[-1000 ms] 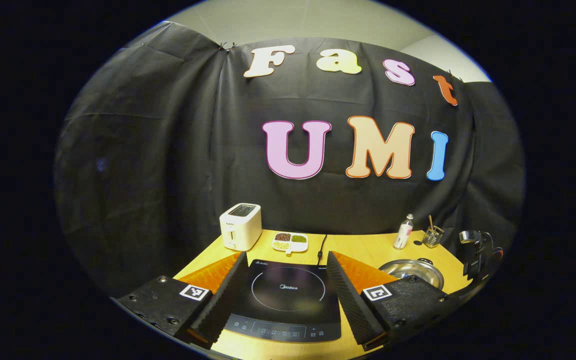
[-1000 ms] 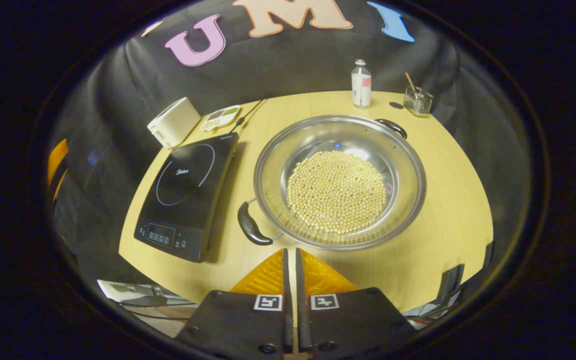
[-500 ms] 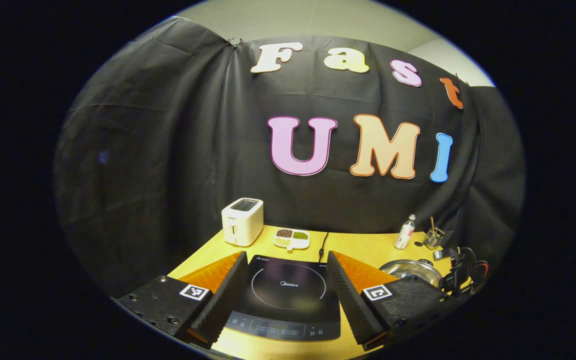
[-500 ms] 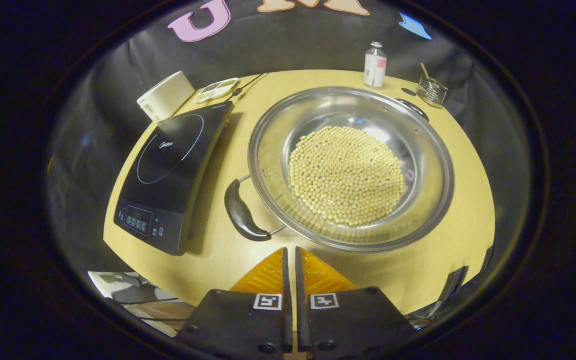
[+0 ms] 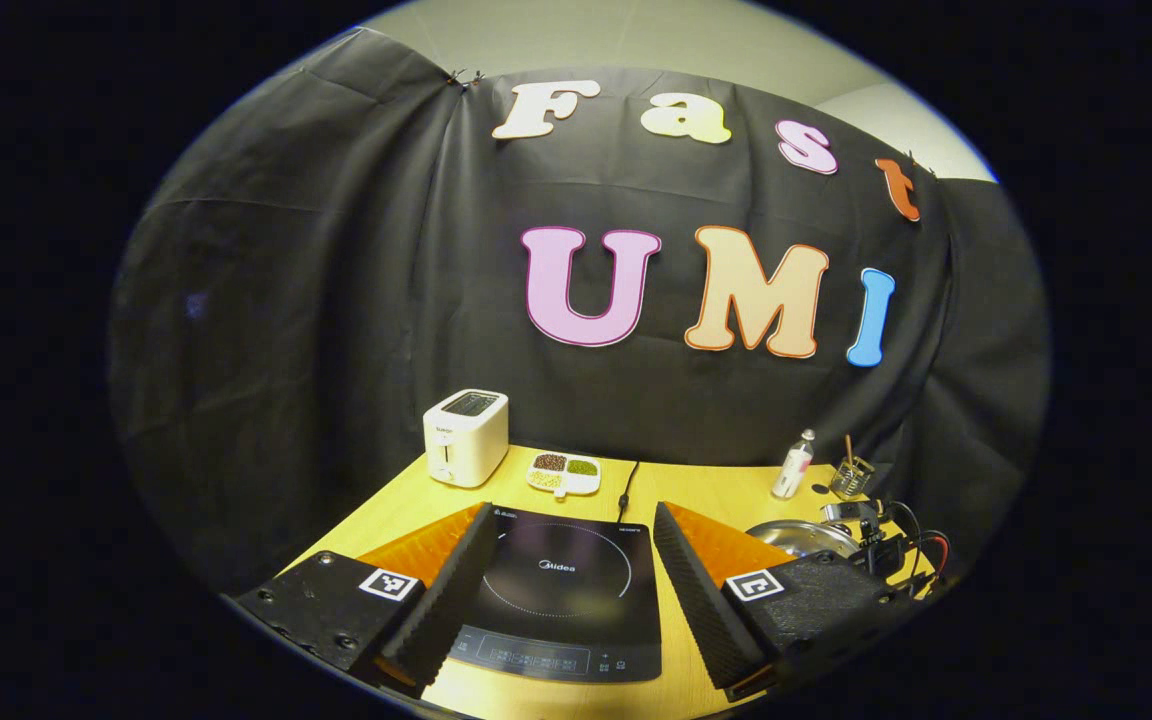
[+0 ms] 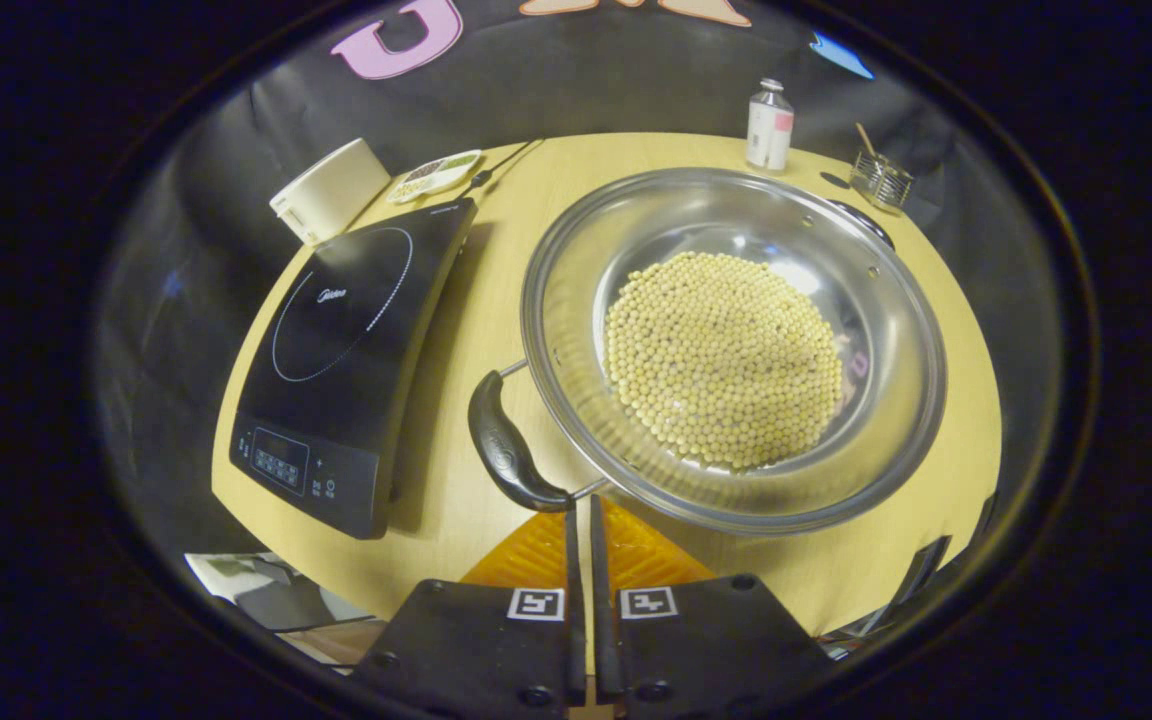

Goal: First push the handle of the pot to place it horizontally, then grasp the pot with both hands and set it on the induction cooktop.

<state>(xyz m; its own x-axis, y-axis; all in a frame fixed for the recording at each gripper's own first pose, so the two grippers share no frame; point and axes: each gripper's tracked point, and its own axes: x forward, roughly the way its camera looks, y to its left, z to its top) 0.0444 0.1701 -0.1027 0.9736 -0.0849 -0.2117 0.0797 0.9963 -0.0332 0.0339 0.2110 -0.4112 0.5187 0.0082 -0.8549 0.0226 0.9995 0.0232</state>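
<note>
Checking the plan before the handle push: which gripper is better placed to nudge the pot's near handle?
Probably right: the right gripper, shut, sits just below the pot's near handle. The left gripper is open over the cooktop.

Layout, table (image 6: 496,300): induction cooktop (image 6: 341,345) left, pot (image 6: 731,345) right, small items along the back edge.

Right gripper view: pot just beside the cooktop, beans (image 6: 726,370) in it; near handle (image 6: 508,455) at its left front, far handle (image 6: 861,220) at the right rear. Right gripper (image 6: 583,520) tips sit at the near handle; contact uncertain. Behind the cooktop: toaster (image 6: 329,188), divided dish (image 6: 433,175). Behind the pot: bottle (image 6: 768,125), wire holder (image 6: 881,180). Left gripper view: left gripper (image 5: 566,570) before the cooktop (image 5: 561,590), pot (image 5: 801,537) to its right.
</note>
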